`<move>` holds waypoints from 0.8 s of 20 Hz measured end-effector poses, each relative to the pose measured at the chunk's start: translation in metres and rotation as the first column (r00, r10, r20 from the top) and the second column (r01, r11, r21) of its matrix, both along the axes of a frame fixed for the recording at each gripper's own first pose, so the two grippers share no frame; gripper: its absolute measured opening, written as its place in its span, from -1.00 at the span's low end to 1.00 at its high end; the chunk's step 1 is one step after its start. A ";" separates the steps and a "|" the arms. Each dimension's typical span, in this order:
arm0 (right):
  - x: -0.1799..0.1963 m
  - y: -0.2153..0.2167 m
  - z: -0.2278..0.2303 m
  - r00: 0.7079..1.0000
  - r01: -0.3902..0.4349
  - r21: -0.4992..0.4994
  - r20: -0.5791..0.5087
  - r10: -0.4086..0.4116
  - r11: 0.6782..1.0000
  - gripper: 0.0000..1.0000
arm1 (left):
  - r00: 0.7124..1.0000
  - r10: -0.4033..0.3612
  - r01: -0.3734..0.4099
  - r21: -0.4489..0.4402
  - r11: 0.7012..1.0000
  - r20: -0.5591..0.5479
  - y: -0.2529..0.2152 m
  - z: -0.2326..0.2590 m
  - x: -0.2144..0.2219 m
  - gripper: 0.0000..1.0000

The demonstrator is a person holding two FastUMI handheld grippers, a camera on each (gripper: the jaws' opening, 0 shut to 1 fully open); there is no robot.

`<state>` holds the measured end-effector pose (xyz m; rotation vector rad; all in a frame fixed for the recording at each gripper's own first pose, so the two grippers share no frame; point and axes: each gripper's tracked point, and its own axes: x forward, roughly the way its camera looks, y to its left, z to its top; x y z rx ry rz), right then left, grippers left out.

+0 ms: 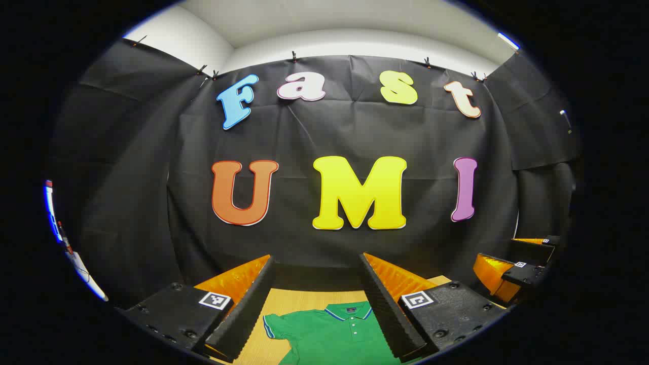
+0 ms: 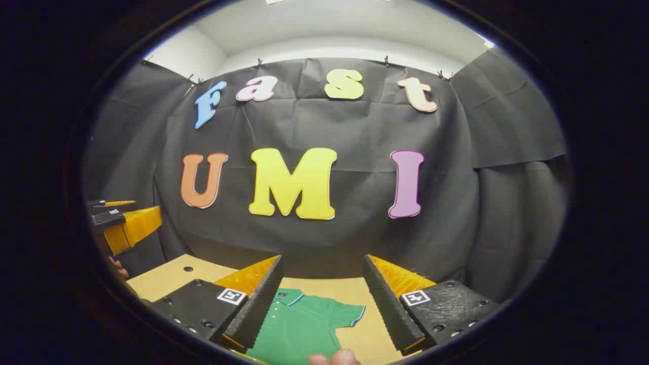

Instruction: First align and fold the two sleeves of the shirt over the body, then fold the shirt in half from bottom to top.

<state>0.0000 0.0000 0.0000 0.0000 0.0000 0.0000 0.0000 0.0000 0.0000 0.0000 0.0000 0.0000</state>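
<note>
On the table (image 1: pixel 304 299) the shirt (image 1: pixel 329 334) lies collar toward the wall (both grippers' fingers spread).

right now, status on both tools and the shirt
Left tool open, above shirt. Right tool open, also above it. Shirt flat on table, sleeves unfolded. A fingertip at its near edge.

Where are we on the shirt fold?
Nothing is folded. The green shirt lies flat on the table, with both sleeves spread out. The left gripper and right gripper are open above it, gripping nothing. Both sleeve folds and the bottom-to-top fold remain.
</note>
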 end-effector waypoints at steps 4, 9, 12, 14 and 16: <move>0.005 -0.002 0.009 1.000 -0.007 -0.025 0.024 0.008 1.000 0.93 | 1.000 -0.008 0.008 0.006 1.000 -0.005 -0.006 -0.003 0.004 1.00; 0.011 -0.002 0.005 0.999 -0.035 -0.017 0.002 0.035 0.999 0.90 | 1.000 0.004 -0.004 0.007 1.000 -0.009 -0.005 -0.005 0.008 1.00; 0.015 -0.006 0.003 0.999 -0.034 -0.014 -0.007 0.034 0.999 0.90 | 1.000 0.016 -0.016 0.011 1.000 -0.024 -0.004 -0.010 0.012 1.00; 0.019 -0.009 0.000 0.999 -0.031 -0.014 -0.017 0.031 0.999 0.90 | 0.999 0.020 -0.019 0.014 1.000 -0.032 -0.003 -0.011 0.014 1.00; 0.022 -0.011 -0.006 0.999 -0.034 -0.017 -0.036 0.033 0.999 0.90 | 0.999 0.021 -0.021 0.013 1.000 -0.037 -0.003 -0.013 0.015 1.00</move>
